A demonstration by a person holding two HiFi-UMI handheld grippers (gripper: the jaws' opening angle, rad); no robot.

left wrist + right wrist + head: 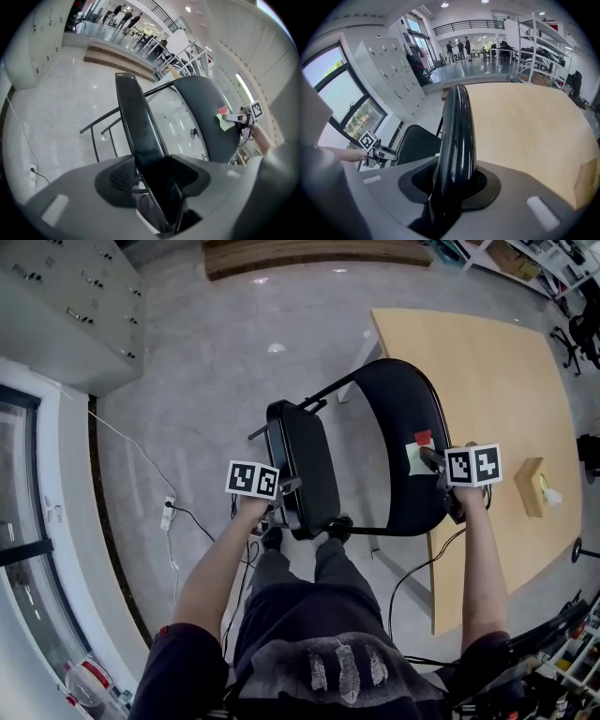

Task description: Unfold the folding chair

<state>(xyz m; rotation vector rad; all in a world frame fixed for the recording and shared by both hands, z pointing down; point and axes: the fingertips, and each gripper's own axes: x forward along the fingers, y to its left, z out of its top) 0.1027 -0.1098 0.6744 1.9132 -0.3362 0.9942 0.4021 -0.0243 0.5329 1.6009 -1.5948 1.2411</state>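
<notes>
The black folding chair stands partly open in front of me. Its padded seat (305,465) is tilted up on edge, and my left gripper (284,501) is shut on its near rim. The left gripper view shows the seat (136,117) running between the jaws of that gripper (151,187). My right gripper (431,458) is shut on the edge of the rounded backrest (403,418), next to a green sticky note (416,459) and a red one (423,438). In the right gripper view the backrest edge (457,136) fills the jaws of the right gripper (449,187).
A light wooden table (487,381) stands right behind the backrest, with a small cardboard box (532,486) on it. Grey lockers (66,296) are at the far left. A power strip (168,512) and cables lie on the grey floor. My legs are below the chair.
</notes>
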